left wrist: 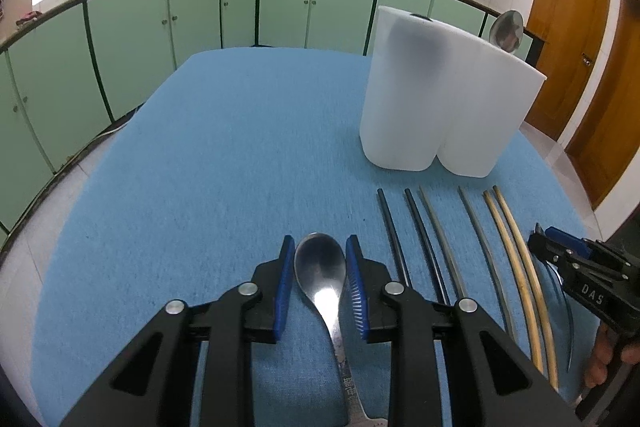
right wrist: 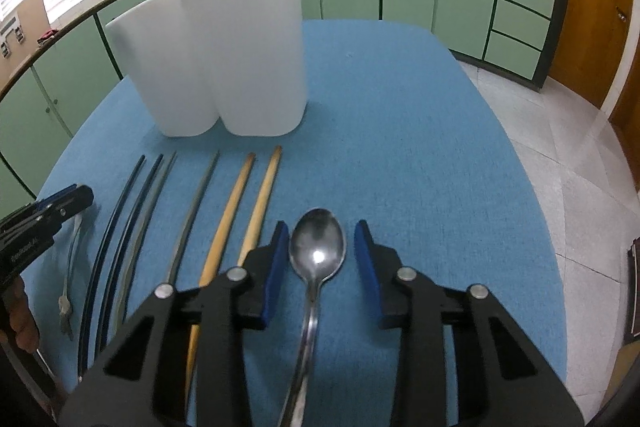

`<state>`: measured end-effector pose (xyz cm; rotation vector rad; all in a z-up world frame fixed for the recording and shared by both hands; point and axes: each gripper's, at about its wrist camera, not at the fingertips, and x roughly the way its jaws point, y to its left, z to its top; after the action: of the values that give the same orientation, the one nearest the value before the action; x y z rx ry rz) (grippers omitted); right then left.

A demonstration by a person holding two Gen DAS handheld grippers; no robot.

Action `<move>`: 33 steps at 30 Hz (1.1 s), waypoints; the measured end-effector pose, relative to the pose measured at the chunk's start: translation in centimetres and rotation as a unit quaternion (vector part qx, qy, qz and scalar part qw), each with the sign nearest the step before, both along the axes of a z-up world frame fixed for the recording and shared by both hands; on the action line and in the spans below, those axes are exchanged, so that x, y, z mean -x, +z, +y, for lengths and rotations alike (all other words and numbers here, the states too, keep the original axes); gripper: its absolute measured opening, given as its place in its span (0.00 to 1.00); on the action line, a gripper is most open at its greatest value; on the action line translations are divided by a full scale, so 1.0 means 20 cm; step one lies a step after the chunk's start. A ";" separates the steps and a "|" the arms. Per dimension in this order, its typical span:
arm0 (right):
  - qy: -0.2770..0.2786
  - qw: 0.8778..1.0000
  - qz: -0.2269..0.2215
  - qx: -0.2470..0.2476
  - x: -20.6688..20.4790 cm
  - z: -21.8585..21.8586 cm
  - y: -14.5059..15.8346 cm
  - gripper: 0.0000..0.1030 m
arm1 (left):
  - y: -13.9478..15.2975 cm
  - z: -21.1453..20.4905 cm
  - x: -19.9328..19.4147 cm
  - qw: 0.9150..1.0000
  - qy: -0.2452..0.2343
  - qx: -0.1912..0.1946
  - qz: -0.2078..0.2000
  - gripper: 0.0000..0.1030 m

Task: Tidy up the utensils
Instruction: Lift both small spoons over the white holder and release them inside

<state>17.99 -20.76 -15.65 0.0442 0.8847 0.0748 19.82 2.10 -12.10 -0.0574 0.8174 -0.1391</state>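
Both hand-held grippers, left (left wrist: 320,281) and right (right wrist: 322,267), gape around shiny steel spoons (left wrist: 322,279) (right wrist: 317,251), holding nothing. Black, grey and bamboo chopsticks (right wrist: 224,223) lie beside a white plastic holder (right wrist: 224,63) on the blue-clothed bench (right wrist: 420,147)

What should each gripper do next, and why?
Probably close both. The left gripper and the right gripper each have open jaws on either side of a spoon lying on the blue cloth, neither gripped yet.
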 end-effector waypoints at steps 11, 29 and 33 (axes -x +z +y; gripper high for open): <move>0.008 1.000 -0.020 -0.001 0.04 0.02 0.02 0.26 | 0.05 -0.01 0.05 1.000 0.000 0.000 -0.018 0.25; 0.025 0.978 -0.202 -0.035 0.33 -0.04 0.39 0.26 | 0.29 -0.02 0.25 0.986 -0.020 0.034 -0.164 0.25; 0.022 0.974 -0.223 -0.037 0.34 -0.05 0.45 0.26 | 0.34 -0.01 0.25 0.981 -0.018 0.043 -0.188 0.25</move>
<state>11.09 -21.71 -6.63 0.0747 0.4334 0.1538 14.82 1.83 -5.37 -0.0945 0.4339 -0.2113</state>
